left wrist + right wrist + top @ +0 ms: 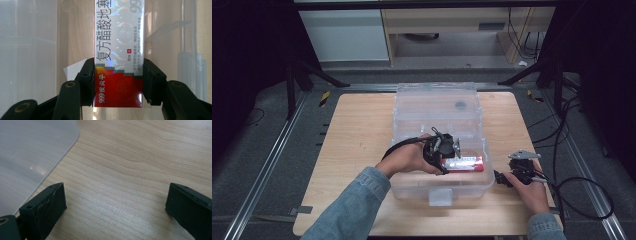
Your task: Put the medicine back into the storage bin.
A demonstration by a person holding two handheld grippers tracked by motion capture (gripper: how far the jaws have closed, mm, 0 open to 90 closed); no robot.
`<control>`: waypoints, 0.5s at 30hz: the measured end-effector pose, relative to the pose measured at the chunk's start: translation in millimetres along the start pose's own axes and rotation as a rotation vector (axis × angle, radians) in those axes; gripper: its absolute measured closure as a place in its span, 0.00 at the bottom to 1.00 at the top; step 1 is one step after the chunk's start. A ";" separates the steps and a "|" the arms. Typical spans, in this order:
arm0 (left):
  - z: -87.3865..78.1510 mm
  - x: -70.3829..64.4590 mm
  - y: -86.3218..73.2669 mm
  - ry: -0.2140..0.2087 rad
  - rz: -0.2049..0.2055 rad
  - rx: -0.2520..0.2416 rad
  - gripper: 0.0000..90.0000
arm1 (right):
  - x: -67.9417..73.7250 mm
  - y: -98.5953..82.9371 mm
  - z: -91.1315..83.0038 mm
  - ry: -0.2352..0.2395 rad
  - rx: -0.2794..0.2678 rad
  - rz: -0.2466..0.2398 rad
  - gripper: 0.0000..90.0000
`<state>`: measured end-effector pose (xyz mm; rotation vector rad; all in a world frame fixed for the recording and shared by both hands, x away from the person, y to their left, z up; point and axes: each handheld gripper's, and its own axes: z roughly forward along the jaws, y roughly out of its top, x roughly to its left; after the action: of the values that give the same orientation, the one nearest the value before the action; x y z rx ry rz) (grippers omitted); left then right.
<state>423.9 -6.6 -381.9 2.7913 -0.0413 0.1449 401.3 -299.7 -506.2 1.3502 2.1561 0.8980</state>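
One box, left claw, in bin

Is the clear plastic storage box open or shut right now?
Open. The clear plastic storage box has its lid swung back flat on the table, and the left hand-held gripper holds the red-and-white medicine carton inside it.

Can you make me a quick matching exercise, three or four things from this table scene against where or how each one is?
Things:
1. left gripper
2. right gripper
3. red and white box
4. clear plastic bin

States:
A. lid swung open at the back
B. jaws wide apart over bare wood
C. shut on the carton's red end
D. held over the bin's inside

Pairs: 1-C, 2-B, 3-D, 4-A
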 end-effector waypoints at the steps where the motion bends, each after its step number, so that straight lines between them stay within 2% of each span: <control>1: 2.0 -0.3 0.6 -0.003 0.000 -0.003 0.57 | -0.2 0.0 0.0 0.000 -0.001 -0.002 0.04; 7: 10.6 -1.4 7.4 -0.014 -0.002 -0.006 0.57 | 0.0 -0.2 -0.1 -0.001 -0.001 -0.002 0.04; 15: 21.7 -1.4 12.6 -0.024 0.002 0.013 0.57 | 0.2 -0.2 -0.2 0.000 0.000 0.000 0.04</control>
<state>424.0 -25.9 -398.0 2.8060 -0.0487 0.1118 400.9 -299.6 -506.1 1.3505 2.1563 0.8981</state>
